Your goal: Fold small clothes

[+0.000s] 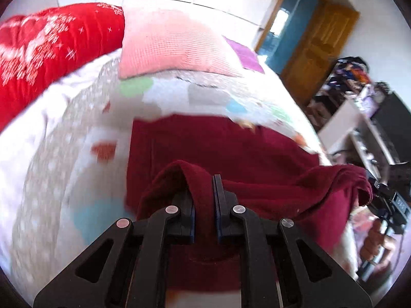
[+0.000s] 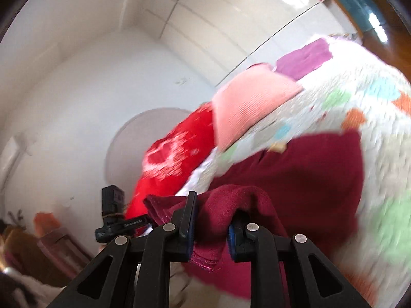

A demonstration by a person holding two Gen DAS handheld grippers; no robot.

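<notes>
A dark red garment (image 1: 231,148) lies on the patterned bedspread (image 1: 64,141), its near edge lifted. My left gripper (image 1: 205,197) is shut on a fold of that near edge. In the left wrist view the right gripper (image 1: 377,192) shows at the far right, at the garment's other lifted corner. In the right wrist view my right gripper (image 2: 209,220) is shut on a bunched fold of the same dark red garment (image 2: 308,169), its hem hanging between the fingers. The left gripper's body (image 2: 113,220) shows at the left there.
A pink folded cloth (image 1: 169,43) and a purple cloth (image 1: 246,55) lie at the far end of the bed. A red blanket (image 1: 46,51) is piled at the left. A wooden door (image 1: 318,48) and cluttered shelves (image 1: 359,97) stand to the right of the bed.
</notes>
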